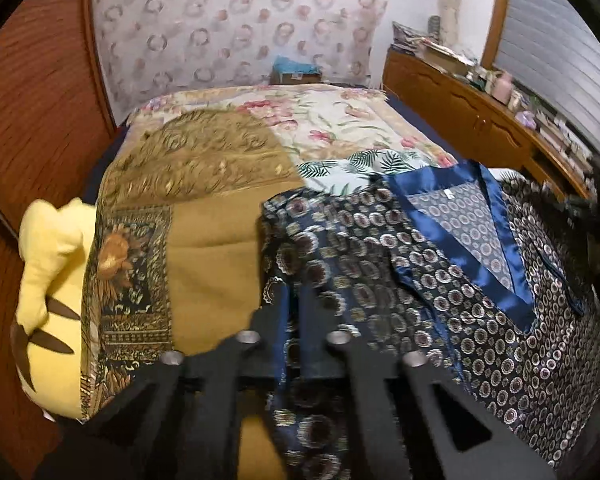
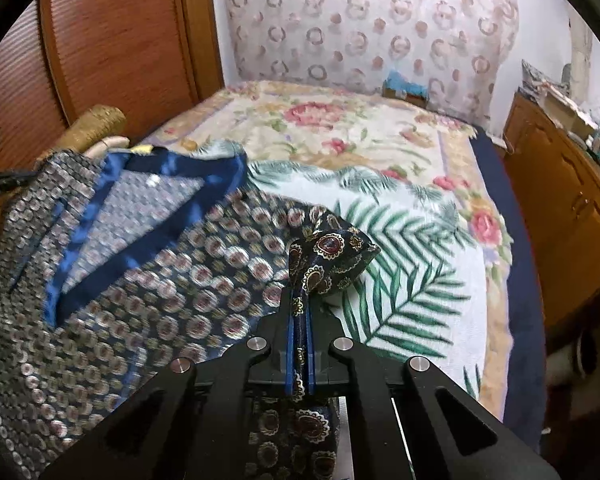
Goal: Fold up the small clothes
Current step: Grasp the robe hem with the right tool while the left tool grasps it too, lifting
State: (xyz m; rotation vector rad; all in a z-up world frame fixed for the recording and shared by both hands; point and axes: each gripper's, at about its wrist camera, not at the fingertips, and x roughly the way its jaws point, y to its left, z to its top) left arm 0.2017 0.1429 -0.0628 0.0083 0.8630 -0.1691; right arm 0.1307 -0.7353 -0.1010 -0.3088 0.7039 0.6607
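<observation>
Left gripper [image 1: 296,320] nearest, fingers pinched onto a hem of the patterned garment [image 1: 440,280]; blur noted. Right gripper [image 2: 300,320] clamped on another fold of same garment, cloth bunched above the pads. Garment spread face-up on bed [image 2: 380,152], blue satin collar [image 1: 476,248] open, beside gold blanket [image 1: 204,248] and yellow plush [image 1: 52,280]. Judged early: no completed fold visible, sides and length outstanding. Cardboard box [image 1: 296,74] at far wall; contents indistinct, blue material on top

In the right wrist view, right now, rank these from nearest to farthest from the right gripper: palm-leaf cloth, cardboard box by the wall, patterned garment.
1. Patterned garment: clamped in the right gripper.
2. Palm-leaf cloth: just ahead, to the right.
3. Cardboard box: far end of the bed, by the wall.
</observation>
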